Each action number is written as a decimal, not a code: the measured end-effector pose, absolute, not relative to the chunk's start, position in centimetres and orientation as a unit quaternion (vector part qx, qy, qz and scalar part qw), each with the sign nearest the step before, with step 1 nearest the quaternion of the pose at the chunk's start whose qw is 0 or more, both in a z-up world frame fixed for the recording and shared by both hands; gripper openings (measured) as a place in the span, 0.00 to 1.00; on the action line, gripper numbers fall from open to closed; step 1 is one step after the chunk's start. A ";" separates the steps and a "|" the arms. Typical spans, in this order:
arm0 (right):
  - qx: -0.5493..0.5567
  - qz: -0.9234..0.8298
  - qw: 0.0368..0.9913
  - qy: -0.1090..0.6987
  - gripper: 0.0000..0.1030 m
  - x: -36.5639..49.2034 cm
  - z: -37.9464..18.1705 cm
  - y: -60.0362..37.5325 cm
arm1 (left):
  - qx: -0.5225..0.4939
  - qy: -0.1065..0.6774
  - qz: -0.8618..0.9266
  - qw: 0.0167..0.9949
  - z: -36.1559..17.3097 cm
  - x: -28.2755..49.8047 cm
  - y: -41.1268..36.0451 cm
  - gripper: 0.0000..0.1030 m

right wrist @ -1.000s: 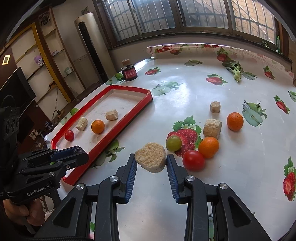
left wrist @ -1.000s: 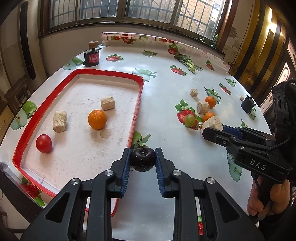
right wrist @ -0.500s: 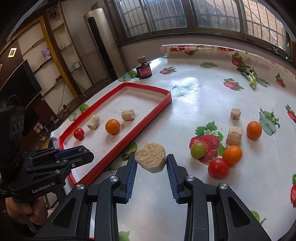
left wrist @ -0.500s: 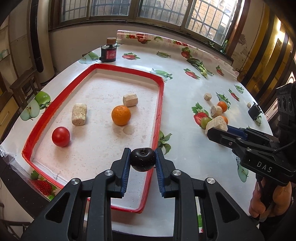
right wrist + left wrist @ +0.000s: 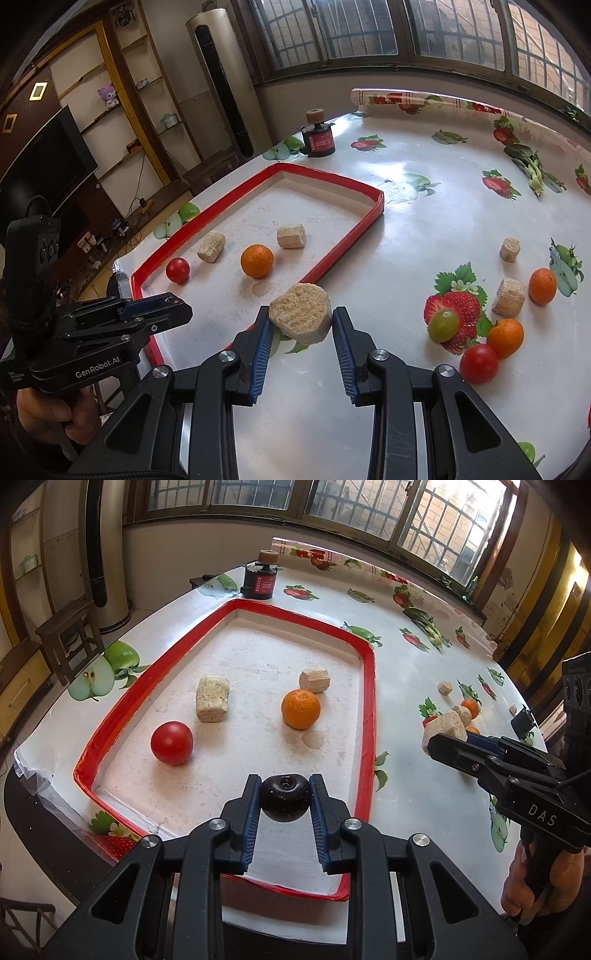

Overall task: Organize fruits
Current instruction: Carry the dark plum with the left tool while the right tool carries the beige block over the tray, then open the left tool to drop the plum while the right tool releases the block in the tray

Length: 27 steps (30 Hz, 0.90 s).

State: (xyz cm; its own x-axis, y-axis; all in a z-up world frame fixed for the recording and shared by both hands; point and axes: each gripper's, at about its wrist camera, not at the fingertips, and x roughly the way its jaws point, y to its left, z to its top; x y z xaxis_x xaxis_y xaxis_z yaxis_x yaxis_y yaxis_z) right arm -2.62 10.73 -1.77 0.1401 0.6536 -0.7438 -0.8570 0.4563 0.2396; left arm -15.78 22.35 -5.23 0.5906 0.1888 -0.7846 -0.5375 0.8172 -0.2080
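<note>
Left claw (image 5: 284, 802) clenched on dark plum (image 5: 284, 797), hovering over near end of red tray (image 5: 369, 686). Right claw (image 5: 301, 325) gripping beige chunk (image 5: 300, 312) just short of tray rim. Best lowered before release, clear of tomato (image 5: 171, 742) ahead-left.

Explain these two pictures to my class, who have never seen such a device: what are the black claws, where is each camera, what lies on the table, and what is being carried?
No robot here: a person holds a black two-finger gripper in each hand, with a wide-angle camera on each looking along its fingers. One picture is from the left gripper, the other from the right gripper; each also shows the other gripper at its edge.

The left one is shut on a dark plum, above the red tray. The right one is shut on a beige block, near the tray's edge.

In the tray lie a tomato, an orange and two beige blocks. On the tablecloth outside remain oranges, a tomato, a green fruit, more blocks and a jar.
</note>
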 end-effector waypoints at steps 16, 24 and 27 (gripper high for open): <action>-0.142 0.514 0.736 0.417 0.32 0.4 -2.2 17.9 | -0.233 0.409 0.219 0.855 -6.1 -14.8 25.0 0.23; -0.157 0.501 0.731 0.435 0.33 3.3 -4.3 21.4 | -0.235 0.423 0.229 0.844 -6.7 -12.6 27.0 0.23; -0.159 0.497 0.730 0.442 0.33 4.2 -5.1 22.3 | -0.234 0.430 0.229 0.841 -7.1 -11.9 27.2 0.23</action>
